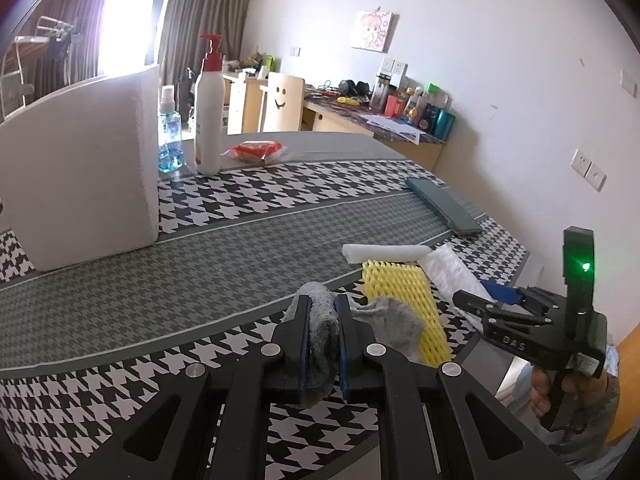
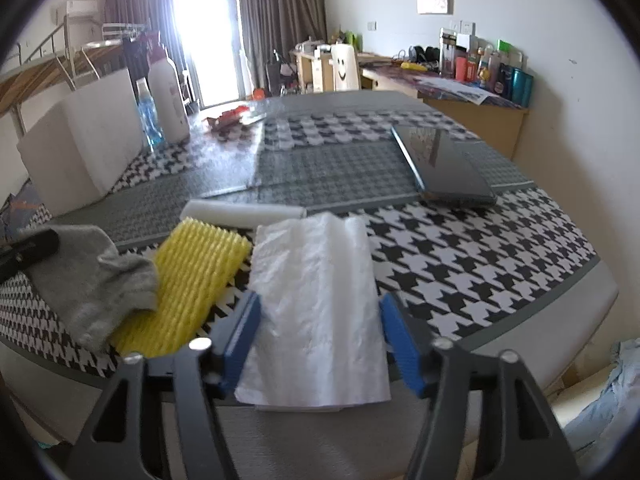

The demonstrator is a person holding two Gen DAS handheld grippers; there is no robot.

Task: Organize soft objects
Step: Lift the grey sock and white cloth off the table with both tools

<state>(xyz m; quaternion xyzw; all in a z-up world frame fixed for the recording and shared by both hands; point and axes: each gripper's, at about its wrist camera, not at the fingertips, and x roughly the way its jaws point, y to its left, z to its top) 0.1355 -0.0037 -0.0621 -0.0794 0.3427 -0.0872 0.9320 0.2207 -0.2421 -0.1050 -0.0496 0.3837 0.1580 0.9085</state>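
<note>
Your left tongs (image 1: 323, 312) pinch the fuzzy grey sock (image 1: 320, 344), draped over ribbed yellow foam netting (image 2: 192, 280) at 3 o'clock. Your right tongs (image 2: 320, 316) gape astride the crinkled white sheet (image 2: 316, 300) on the houndstooth surface (image 2: 460, 248).

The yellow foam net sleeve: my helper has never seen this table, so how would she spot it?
On the houndstooth tablecloth, look along the near edge. The yellow foam net sleeve lies flat between a grey sock and a crinkled white plastic bag. It alone is bright yellow with a ribbed mesh.
</note>
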